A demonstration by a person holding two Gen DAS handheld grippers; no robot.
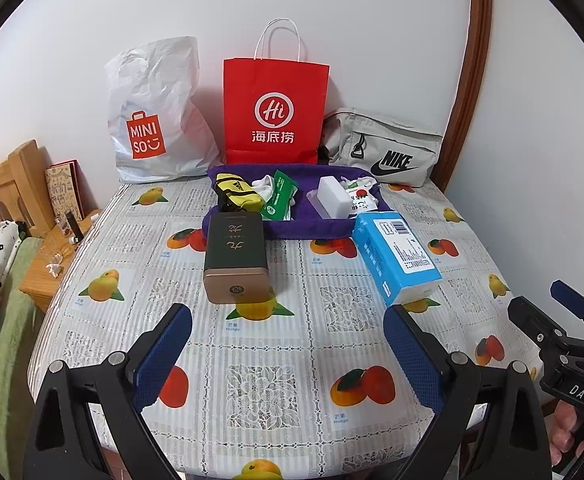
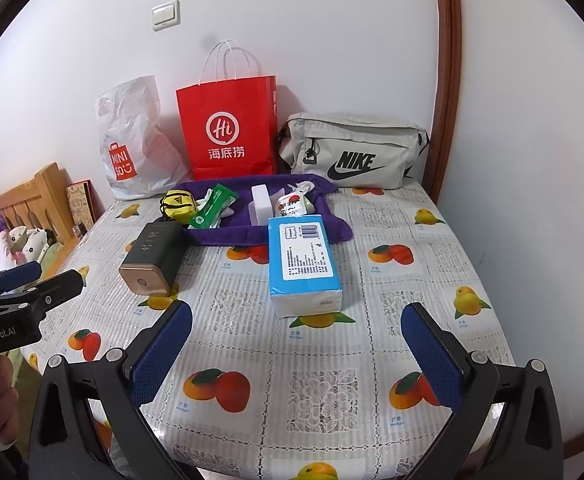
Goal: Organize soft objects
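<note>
Fruit-printed oilcloth covers the desk (image 2: 331, 396). At its far edge stand three bags, and before them lies the purple tray (image 2: 228, 236) with a yellow pouch (image 2: 178, 203), green packet (image 2: 212, 210) and white box (image 2: 260, 200). The blue tissue pack (image 2: 301, 264) and dark tin (image 2: 152, 260) lie outside, near it. Left gripper (image 1: 288, 356) and right gripper (image 2: 296, 354) hover wide open, empty. Sorting could be midway or done; any grasp of the tissues needs a gentle squeeze.
</note>
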